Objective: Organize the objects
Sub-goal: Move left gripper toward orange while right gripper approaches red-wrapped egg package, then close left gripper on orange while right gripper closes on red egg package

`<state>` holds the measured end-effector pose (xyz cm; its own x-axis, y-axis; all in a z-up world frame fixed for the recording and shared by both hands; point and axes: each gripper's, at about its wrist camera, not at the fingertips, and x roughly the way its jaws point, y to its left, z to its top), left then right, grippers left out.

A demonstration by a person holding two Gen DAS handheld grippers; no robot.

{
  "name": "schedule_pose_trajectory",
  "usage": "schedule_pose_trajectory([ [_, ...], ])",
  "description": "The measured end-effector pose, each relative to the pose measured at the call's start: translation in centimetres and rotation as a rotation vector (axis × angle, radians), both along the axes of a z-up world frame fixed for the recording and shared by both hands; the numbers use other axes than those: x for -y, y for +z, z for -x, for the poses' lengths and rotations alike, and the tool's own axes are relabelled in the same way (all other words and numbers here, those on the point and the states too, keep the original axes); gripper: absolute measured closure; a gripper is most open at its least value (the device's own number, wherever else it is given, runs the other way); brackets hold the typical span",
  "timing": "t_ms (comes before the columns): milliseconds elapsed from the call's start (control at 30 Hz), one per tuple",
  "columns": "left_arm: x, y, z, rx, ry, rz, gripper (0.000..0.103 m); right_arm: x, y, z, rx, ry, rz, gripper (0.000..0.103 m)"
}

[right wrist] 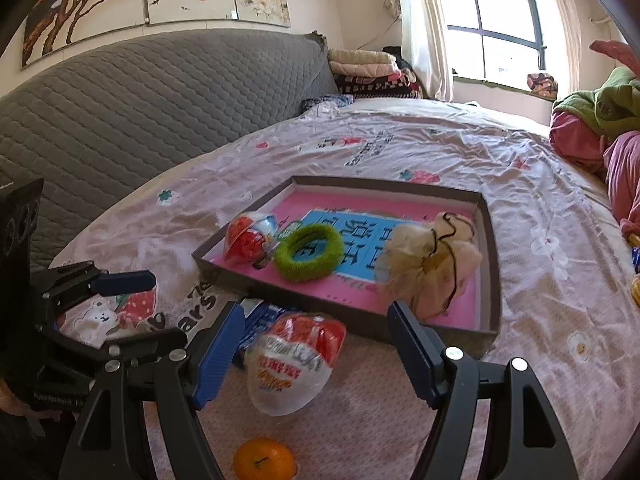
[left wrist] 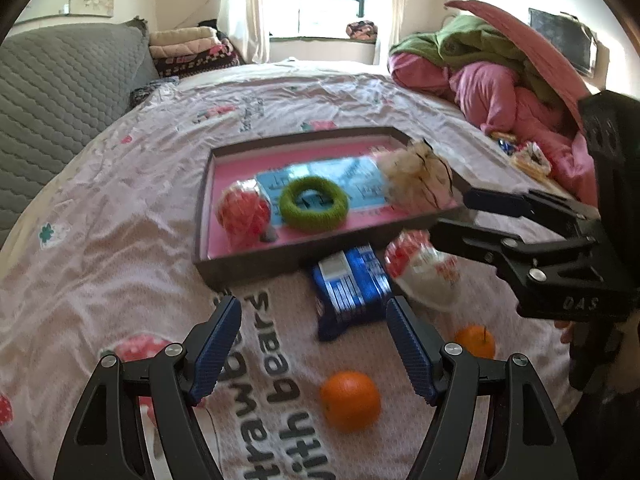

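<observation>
1. Setting: a bed covered by a pale pink printed sheet (left wrist: 120, 208), with a grey quilted headboard (right wrist: 140, 92) along one side and a heap of pink and green bedding (left wrist: 500, 72) at the far corner.
2. Tray (left wrist: 280, 265): a shallow dark-walled tray with a pink floor lies flat on the sheet.
3. Tray contents: a green ring (left wrist: 313, 208) rests on a blue card (left wrist: 352, 176); a red-and-white packet (left wrist: 244, 212) lies beside the ring at one end; a beige mesh bundle (right wrist: 432, 264) tied with black cord occupies the other end.
4. Items outside the tray, on the sheet near its front wall: a blue snack pack (left wrist: 352, 284) touching or just beside the wall, a white-and-red bagged item (right wrist: 292, 364) partly over the blue pack, and two oranges, the larger-looking orange (left wrist: 350, 402) and the second orange (left wrist: 475, 341), closer to the cameras.
5. Left gripper (left wrist: 314, 348): fingers spread wide, nothing between them; positioned above the sheet, the blue pack ahead between the tips.
6. Right gripper (right wrist: 316, 350): fingers spread wide, nothing clamped; the bagged item lies between and below the fingers. Contact cannot be determined.
7. Image quality: tray contents are motion-blurred in both views.
</observation>
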<state>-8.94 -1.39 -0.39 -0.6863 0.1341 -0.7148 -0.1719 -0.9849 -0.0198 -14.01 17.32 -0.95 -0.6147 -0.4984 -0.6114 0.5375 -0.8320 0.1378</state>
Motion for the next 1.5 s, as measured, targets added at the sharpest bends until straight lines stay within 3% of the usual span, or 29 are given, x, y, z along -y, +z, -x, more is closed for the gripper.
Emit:
schedule_pose_trajectory([
  [333, -1.1, -2.4, -0.9, 0.076, -0.038, 0.022, 0.027, 1.4, -2.5, 0.1, 0.080, 0.021, -0.047, 0.029],
  [767, -1.0, -4.3, -0.4, 0.132, -0.047, -0.009, 0.027, 1.6, -3.5, 0.4, 0.111, 0.030, -0.050, 0.029],
  [933, -1.2, -4.8, -0.4, 0.136, -0.047, 0.006, 0.027, 2.1, -4.0, 0.4, 0.125, 0.056, -0.061, 0.042],
  [1133, -1.1, -5.2, -0.2, 0.147, -0.050, -0.006, 0.045, 1.5, -4.0, 0.6, 0.137, 0.056, -0.021, 0.044],
  [1267, -1.0, -5.1, -0.2, 0.142, -0.059, -0.029, 0.065, 1.2, -3.8, 0.7, 0.133, 0.049, 0.000, 0.044],
  [1500, -0.8, -4.8, -0.3, 0.132, -0.058, -0.064, 0.066, 1.3, -2.2, -0.1, 0.045, 0.060, -0.007, 0.044],
])
